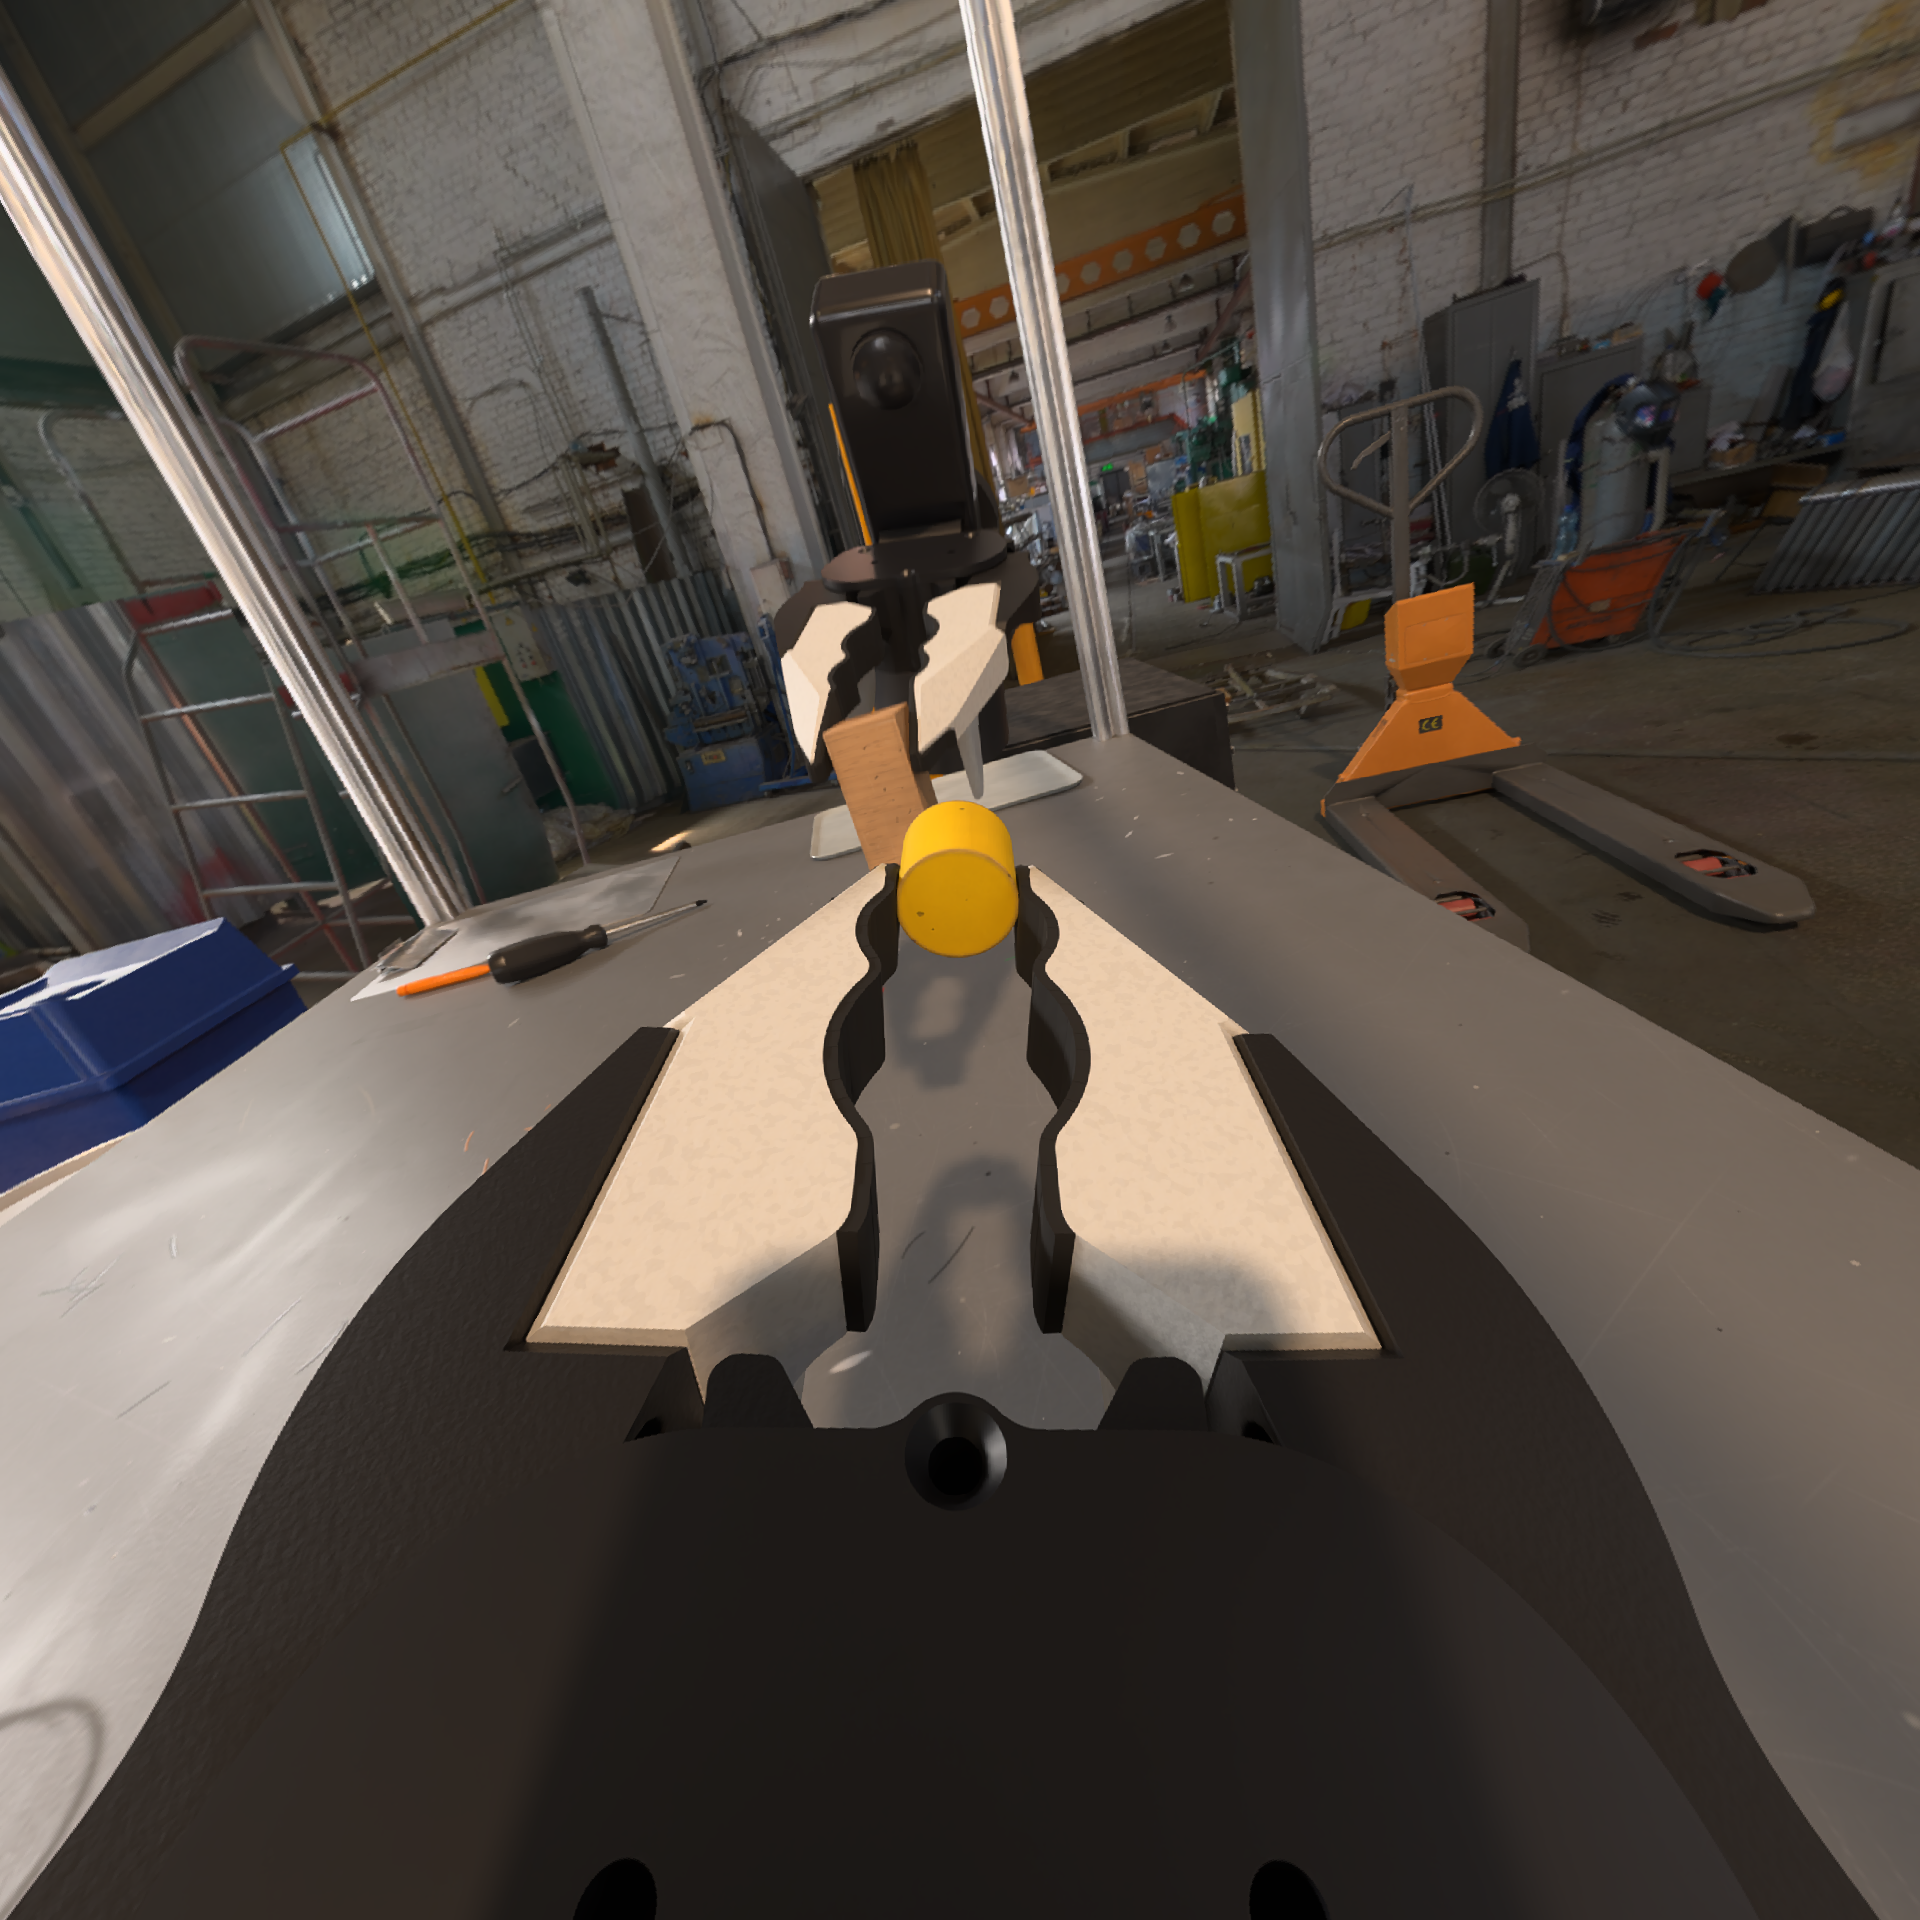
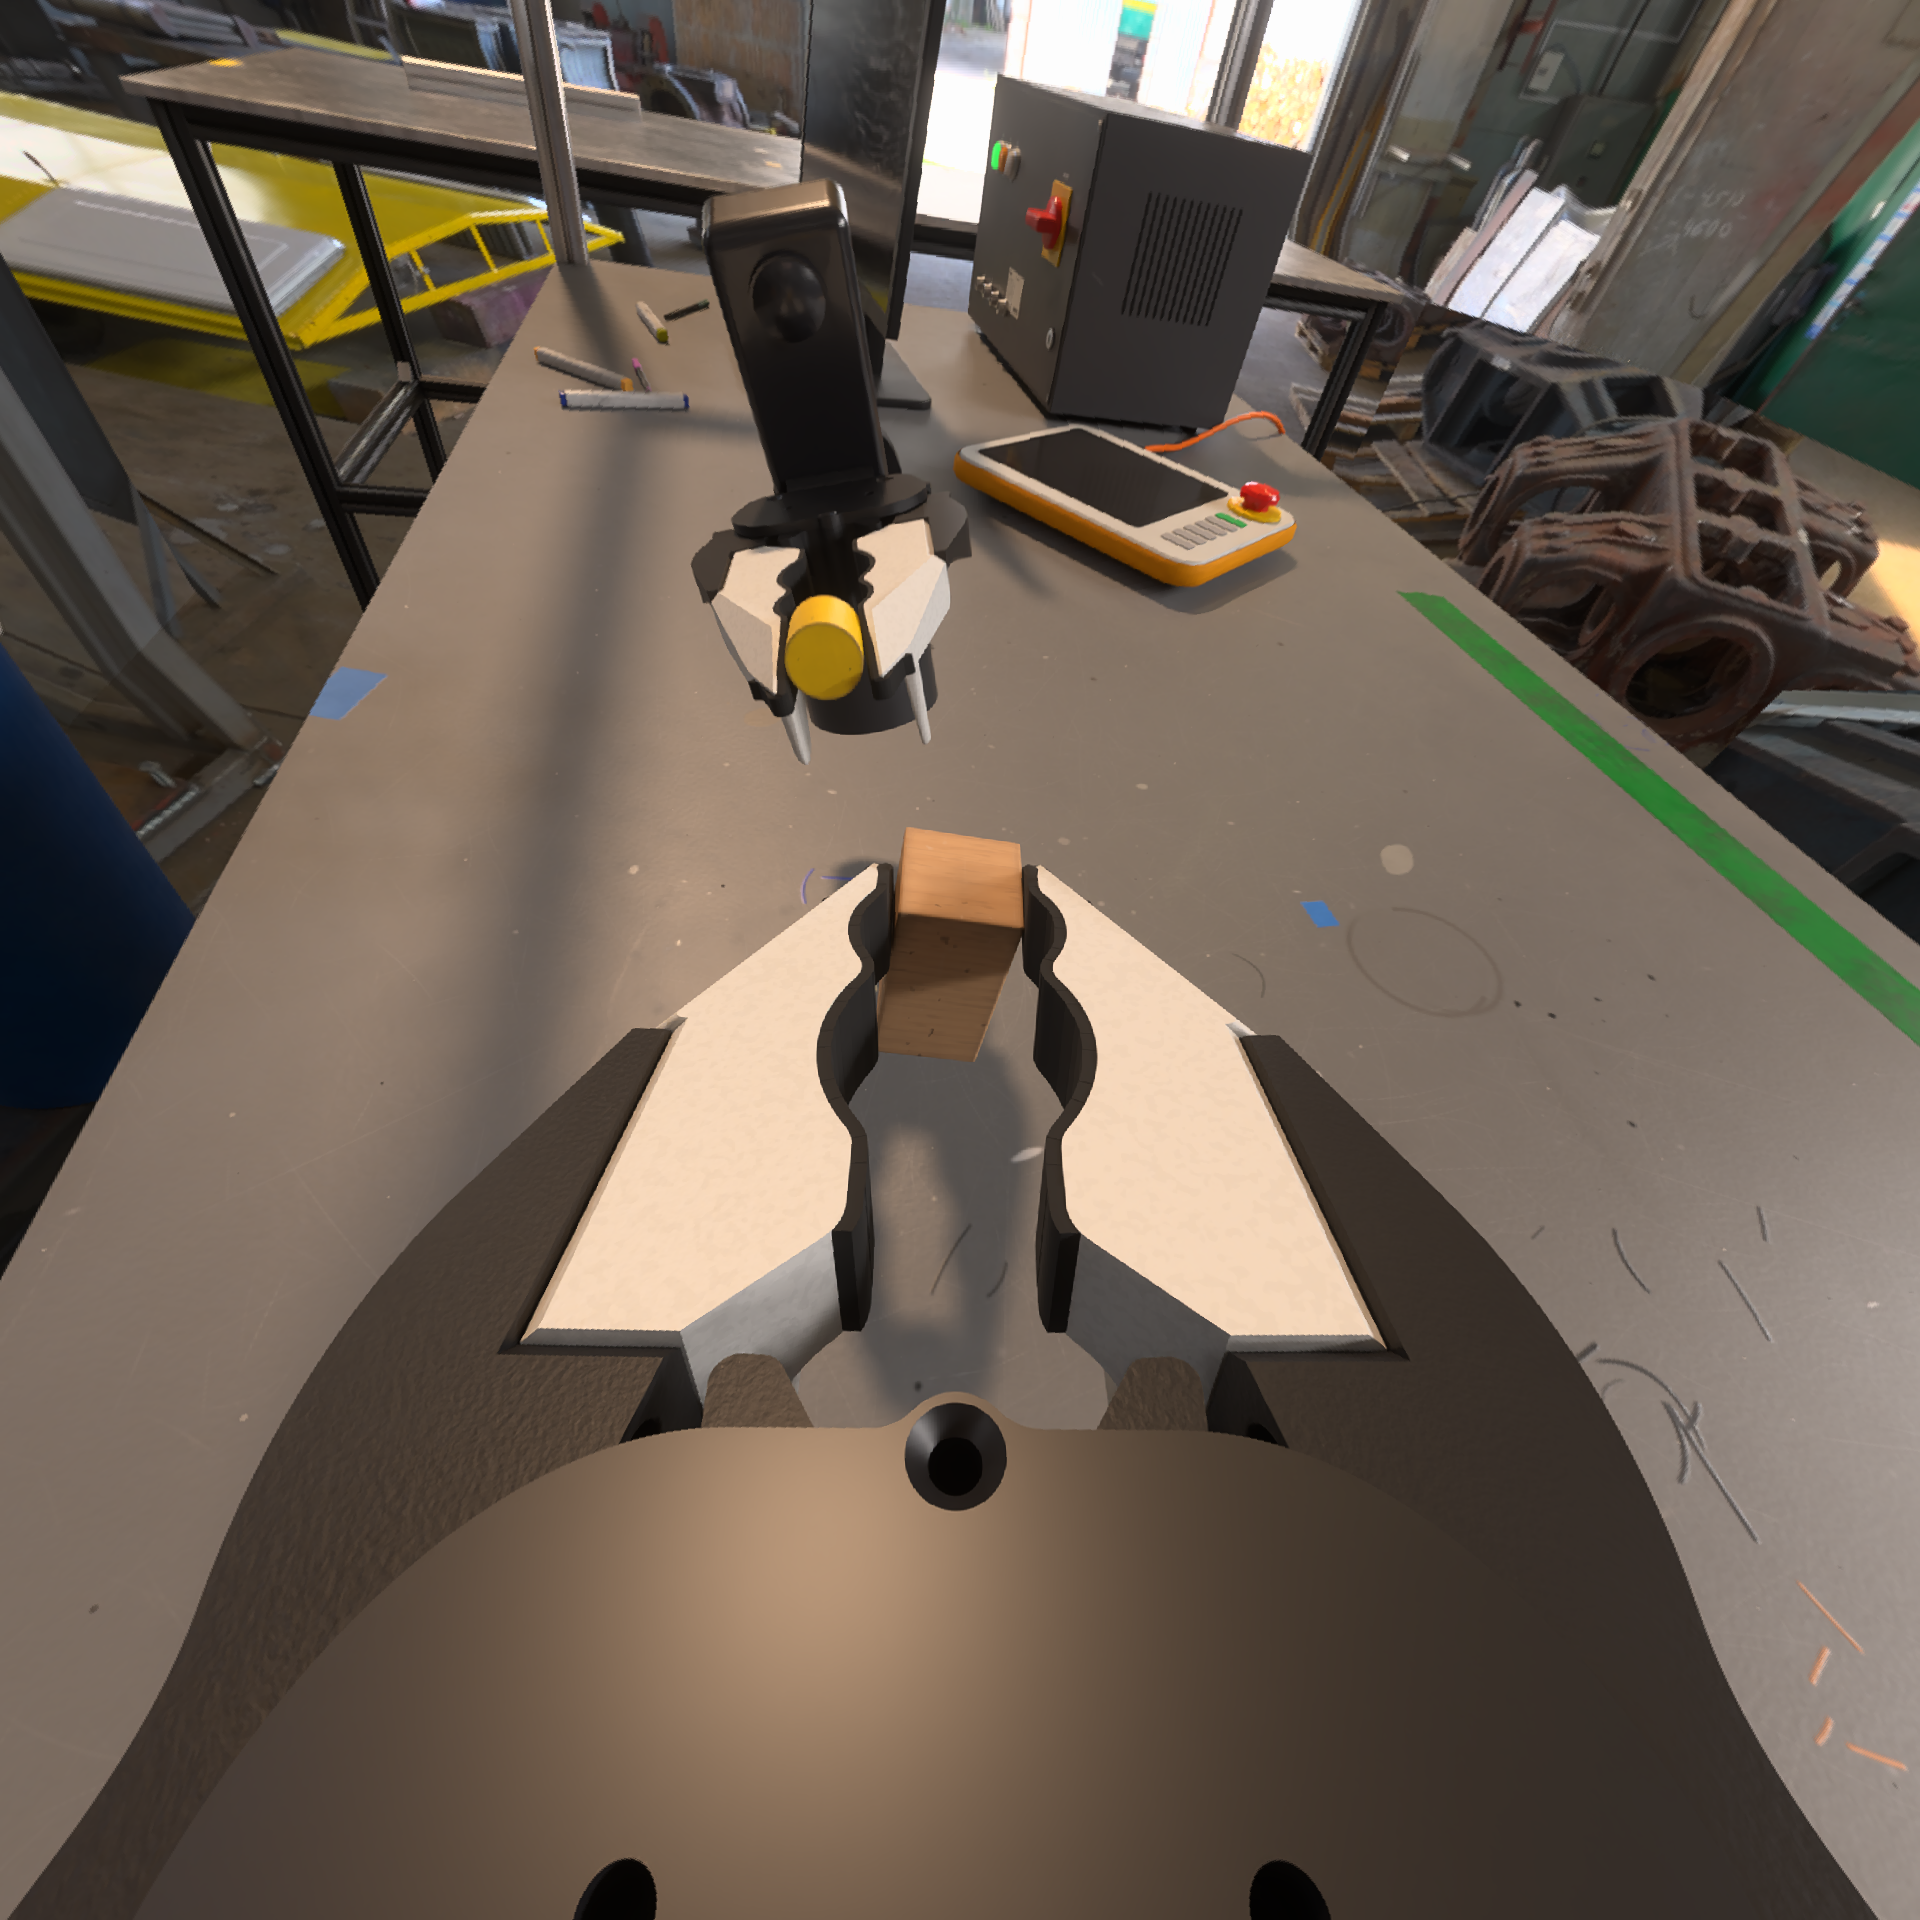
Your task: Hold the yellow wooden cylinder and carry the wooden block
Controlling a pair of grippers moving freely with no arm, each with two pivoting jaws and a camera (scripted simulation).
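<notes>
Center frame, both wrist views: left gripper (image 1: 956, 902) clamped on yellow wooden cylinder (image 1: 956, 891) at fingertips, axis pointing back toward cam. Right gripper (image 2: 954, 914) pinches wooden block (image 2: 951, 940), long axis hanging down, clear of table (image 2: 1351, 1195). Grippers face each other, apart.

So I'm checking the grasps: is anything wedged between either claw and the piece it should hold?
Nothing visible. The left claw grips the yellow wooden cylinder directly, and the right claw pinches the wooden block directly, both clear of the table.
</notes>
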